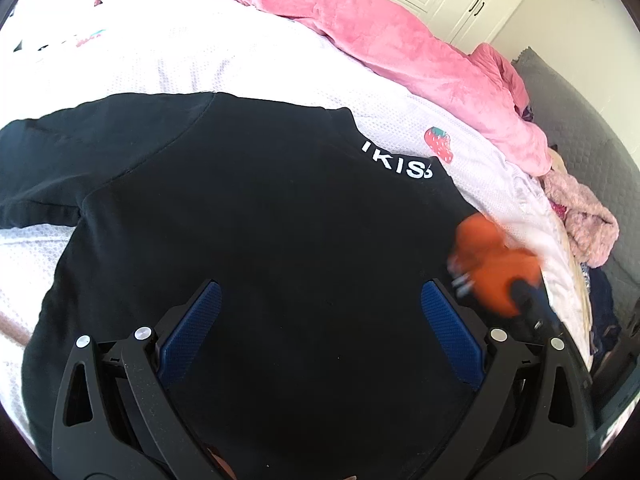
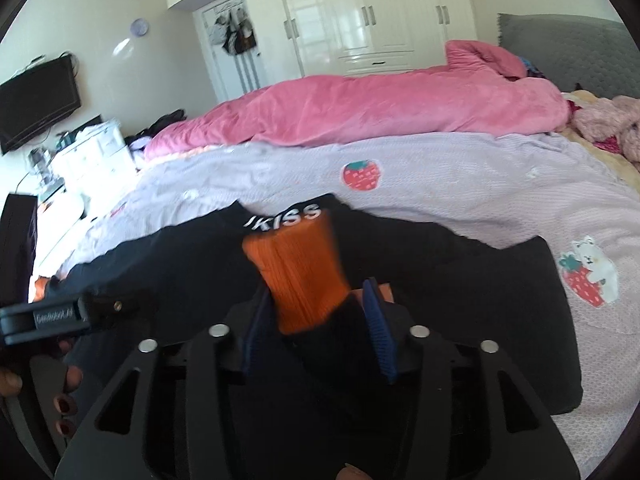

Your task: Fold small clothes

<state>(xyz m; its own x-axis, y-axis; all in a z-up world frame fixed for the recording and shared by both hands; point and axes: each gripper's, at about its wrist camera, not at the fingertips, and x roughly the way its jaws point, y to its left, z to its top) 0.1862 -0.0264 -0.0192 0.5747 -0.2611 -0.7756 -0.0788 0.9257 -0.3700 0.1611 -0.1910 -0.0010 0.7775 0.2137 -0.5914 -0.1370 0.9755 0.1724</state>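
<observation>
A black top (image 1: 248, 216) with white "KISS" lettering (image 1: 400, 162) lies flat on the white bed sheet (image 1: 168, 60). My left gripper (image 1: 318, 300) is open and empty, hovering low over the top's middle. My right gripper (image 2: 316, 304) is shut on an orange cuff (image 2: 304, 272) at the end of a black sleeve, held just above the top (image 2: 460, 280). The cuff and right gripper show blurred in the left wrist view (image 1: 492, 264), at the top's right edge. The lettering also shows in the right wrist view (image 2: 286, 216).
A pink duvet (image 1: 360, 36) is bunched along the far side of the bed. A pile of pink and dark clothes (image 1: 584, 224) lies by the grey headboard (image 2: 568, 52). White wardrobes (image 2: 360, 12) stand beyond the bed. The sheet has strawberry prints (image 2: 360, 176).
</observation>
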